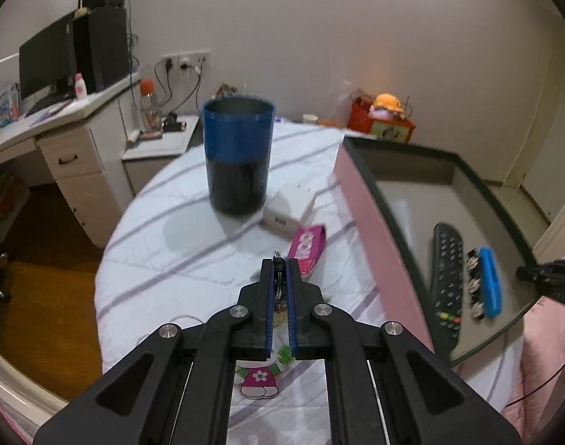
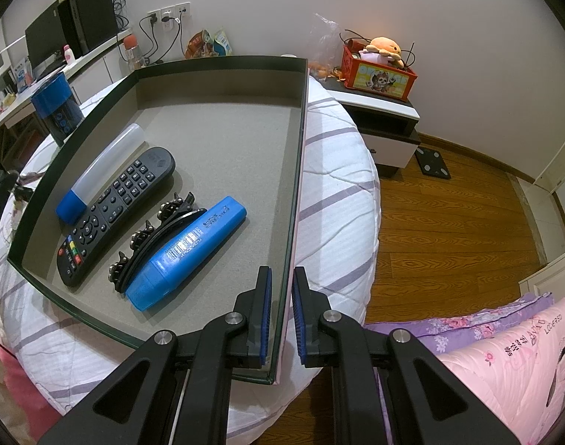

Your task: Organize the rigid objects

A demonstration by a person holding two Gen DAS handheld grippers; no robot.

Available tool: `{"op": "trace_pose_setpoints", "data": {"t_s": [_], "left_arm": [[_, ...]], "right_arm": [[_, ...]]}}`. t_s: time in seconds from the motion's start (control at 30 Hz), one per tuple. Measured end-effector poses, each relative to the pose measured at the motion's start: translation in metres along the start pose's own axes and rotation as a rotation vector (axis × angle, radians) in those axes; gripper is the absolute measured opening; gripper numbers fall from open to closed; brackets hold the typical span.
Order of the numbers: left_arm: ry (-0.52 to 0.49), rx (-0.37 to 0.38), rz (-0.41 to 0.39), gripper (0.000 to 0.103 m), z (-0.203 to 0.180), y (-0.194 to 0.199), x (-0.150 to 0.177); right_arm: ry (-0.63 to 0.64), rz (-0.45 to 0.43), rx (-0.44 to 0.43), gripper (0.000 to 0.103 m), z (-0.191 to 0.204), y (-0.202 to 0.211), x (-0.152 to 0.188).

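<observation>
My left gripper point(image 1: 279, 261) is shut on a keychain, its metal ring between the blue pads and its cartoon charm point(image 1: 259, 380) hanging below over the striped bed cover. My right gripper point(image 2: 281, 272) is shut on the right wall of a dark-rimmed tray point(image 2: 299, 170), one pad inside and one outside. Lying in the tray are a white tube with a blue cap point(image 2: 100, 170), a black remote point(image 2: 115, 211), a black hair clip point(image 2: 152, 237) and a blue marker-shaped case point(image 2: 187, 250). The tray's pink side point(image 1: 360, 193) is to the right of my left gripper.
On the bed cover point(image 1: 163, 252) stand a blue and black cylinder cup point(image 1: 237, 155), a white box point(image 1: 289, 207) and a pink packet point(image 1: 308, 244). A desk with a monitor point(image 1: 46, 63) is at far left. A nightstand carries a red crate point(image 2: 378, 74); wooden floor lies to the right.
</observation>
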State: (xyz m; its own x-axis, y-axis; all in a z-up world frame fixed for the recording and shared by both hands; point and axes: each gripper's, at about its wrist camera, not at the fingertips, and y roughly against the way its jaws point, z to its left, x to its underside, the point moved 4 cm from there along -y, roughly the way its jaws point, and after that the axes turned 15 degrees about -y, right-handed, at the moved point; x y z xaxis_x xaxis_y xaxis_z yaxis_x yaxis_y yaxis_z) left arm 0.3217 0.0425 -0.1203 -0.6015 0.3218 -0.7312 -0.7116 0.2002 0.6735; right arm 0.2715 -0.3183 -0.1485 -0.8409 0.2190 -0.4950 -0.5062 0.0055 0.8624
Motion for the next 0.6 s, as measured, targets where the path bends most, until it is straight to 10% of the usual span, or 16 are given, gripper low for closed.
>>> {"op": "trace_pose_setpoints", "data": {"t_s": [0.6], "left_arm": [[-0.044, -0.017, -0.078, 0.005, -0.026, 0.031, -0.042]], "right_arm": [[0.007, 0.005, -0.016, 0.013, 0.001, -0.001, 0.003]]}}
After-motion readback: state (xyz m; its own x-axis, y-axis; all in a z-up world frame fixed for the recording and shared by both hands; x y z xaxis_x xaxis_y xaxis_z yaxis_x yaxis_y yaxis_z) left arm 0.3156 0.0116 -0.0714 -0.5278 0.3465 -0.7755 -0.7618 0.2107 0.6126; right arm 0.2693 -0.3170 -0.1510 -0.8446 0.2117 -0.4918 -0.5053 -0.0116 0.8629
